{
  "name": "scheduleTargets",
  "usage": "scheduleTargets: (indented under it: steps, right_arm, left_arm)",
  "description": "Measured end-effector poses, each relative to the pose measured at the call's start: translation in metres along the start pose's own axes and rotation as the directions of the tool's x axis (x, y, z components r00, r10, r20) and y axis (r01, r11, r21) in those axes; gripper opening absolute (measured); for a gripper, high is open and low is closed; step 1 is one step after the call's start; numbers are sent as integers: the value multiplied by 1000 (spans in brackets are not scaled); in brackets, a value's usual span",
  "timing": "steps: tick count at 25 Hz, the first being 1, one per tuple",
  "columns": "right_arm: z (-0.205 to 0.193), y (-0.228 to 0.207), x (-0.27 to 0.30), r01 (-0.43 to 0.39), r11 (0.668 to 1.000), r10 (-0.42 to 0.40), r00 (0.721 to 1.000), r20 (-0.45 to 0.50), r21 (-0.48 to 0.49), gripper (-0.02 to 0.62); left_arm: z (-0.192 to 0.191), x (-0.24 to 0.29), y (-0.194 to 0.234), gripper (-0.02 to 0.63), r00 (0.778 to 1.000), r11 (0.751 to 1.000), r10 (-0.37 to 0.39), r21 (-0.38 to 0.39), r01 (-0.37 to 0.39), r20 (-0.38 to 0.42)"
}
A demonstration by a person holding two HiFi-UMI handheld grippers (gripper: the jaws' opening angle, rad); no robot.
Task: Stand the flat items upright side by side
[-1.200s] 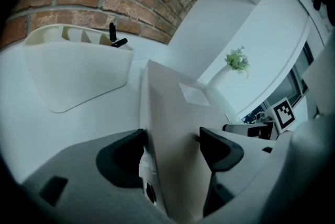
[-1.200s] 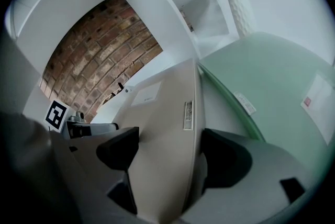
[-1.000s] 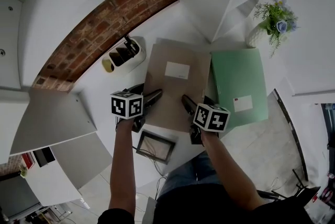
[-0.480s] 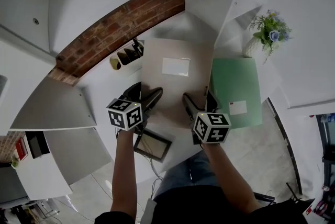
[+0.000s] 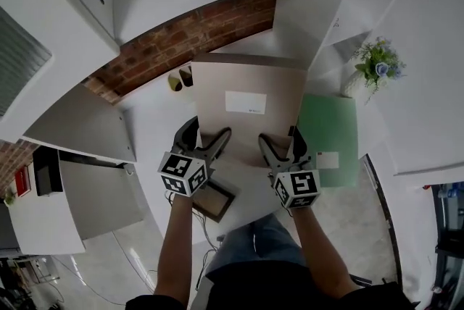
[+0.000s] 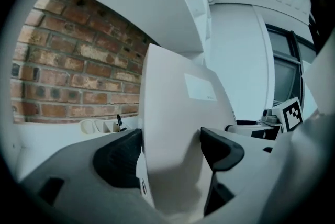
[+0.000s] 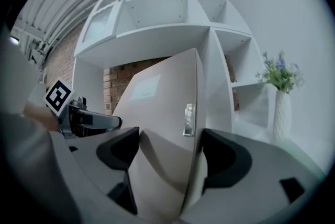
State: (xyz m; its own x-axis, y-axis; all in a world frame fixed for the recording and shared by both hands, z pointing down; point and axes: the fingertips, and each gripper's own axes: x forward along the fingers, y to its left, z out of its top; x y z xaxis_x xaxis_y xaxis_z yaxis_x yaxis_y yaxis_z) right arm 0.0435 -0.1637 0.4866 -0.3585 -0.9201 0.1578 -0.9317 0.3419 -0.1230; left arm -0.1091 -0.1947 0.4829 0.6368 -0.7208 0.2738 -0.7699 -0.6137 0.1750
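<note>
While both grippers clamp it, the beige folder (image 5: 246, 109) is held up over the worktop (image 5: 152, 131), face w/ white label (image 5: 245, 102) toward the head camera, its far edge toward the brick wall (image 5: 188, 37). Can't tell whether that far edge rests on anything.

Left gripper (image 5: 205, 140) is at the folder's near-left corner. In the left gripper view its pads press on the folder (image 6: 172, 108) from both sides, and the sheet bows a bit between them at the left gripper (image 6: 170, 149). Right gripper (image 5: 281, 149) is at the near-right corner. In the right gripper view the jaws stand fairly wide but both pads press on the folder (image 7: 162, 113), which rises from the right gripper (image 7: 170, 152). A small metal clip (image 7: 189, 119) sits on the folder's right edge.

Green folder (image 5: 330, 135) lies flat on the worktop just right of the beige one, w/ its small label at the near end; the beige one covers its left edge in the head view. Behind the beige folder's far-left corner stands a pen holder (image 5: 180, 78). Off to the far right is a white vase w/ flowers (image 5: 377, 69), also seen in the right gripper view (image 7: 281, 108), beside white shelves (image 7: 172, 19).
</note>
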Motion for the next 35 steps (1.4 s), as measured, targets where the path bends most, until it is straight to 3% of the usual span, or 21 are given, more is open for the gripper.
scheduleTargets:
  steps: [4,9,16,20,35]
  right_arm:
    - [8,7,5,-46,992,55,996,68,-119,368]
    - [6,13,17,-68,973,88,993,81,-222,368]
    - [-24,20,30,-107,958,108,994,-14,-266,368]
    - [-37,23,29,-133,953,123,991,-54,-273,368]
    - [-43,16,28,-230,936,207,972,-109,-268,368]
  left_arm:
    - [3,-10,1,336,996,996,64,58,-69,69]
    - [1,-20,6,335,980,971,158,160,-177,123]
    - [-20,-25,15,336,962,946,236,192,-260,138]
    - [-41,-26,16,336,959,948,255,161,-273,125]
    - [-43,-26,18,336,962,955,243,143,-260,124]
